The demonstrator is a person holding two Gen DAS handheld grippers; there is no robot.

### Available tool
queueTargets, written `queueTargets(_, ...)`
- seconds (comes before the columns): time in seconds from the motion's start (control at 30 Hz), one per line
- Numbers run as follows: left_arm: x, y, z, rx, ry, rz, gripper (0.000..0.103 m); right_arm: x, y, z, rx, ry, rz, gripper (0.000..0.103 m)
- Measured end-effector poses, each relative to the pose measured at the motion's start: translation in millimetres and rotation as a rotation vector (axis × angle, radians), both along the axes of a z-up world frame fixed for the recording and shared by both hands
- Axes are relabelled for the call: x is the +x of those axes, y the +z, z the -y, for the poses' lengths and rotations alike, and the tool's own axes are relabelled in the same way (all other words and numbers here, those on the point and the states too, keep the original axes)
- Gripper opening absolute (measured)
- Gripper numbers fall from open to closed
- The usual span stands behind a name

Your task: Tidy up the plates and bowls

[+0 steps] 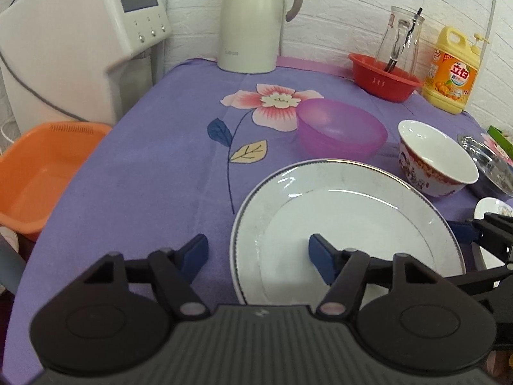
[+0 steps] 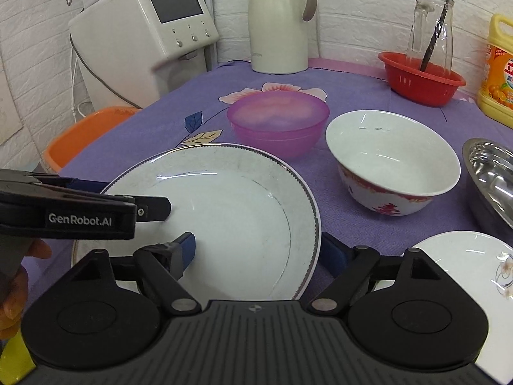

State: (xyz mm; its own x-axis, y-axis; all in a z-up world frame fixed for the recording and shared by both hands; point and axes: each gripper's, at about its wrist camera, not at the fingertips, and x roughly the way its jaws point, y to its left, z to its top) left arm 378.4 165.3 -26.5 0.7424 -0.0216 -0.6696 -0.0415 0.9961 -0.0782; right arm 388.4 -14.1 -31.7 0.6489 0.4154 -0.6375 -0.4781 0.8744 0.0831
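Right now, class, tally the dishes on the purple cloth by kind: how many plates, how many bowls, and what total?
Plates: 2, the large white plate and the small flowered plate.
Bowls: 3, the pink plastic bowl, the red-patterned white bowl and the steel bowl.
Total: 5

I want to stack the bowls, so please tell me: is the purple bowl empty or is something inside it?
Empty. The purple bowl stands upright on the tablecloth, and both views show only its bare translucent inside.
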Motion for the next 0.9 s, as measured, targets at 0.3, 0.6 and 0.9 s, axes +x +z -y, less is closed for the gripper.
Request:
queueTargets(0.3,-3.2,3.9,9.6,-0.011,0.010,-0.003,0.045,-5.0,-1.9,-1.5,0.000,0.010,0.029,0.103)
queueTargets(0.6,-11.1,32.1,5.7,-0.062,0.031,0.035,0.036,-19.0,22.4,-0.9,0.022,0.000,0.062,0.103)
queueTargets(0.9,-60.7,53.6,14.2,-0.073,0.027,0.083,0.035,-64.3,45.9,7.7,0.049,-0.020,0.107,0.103)
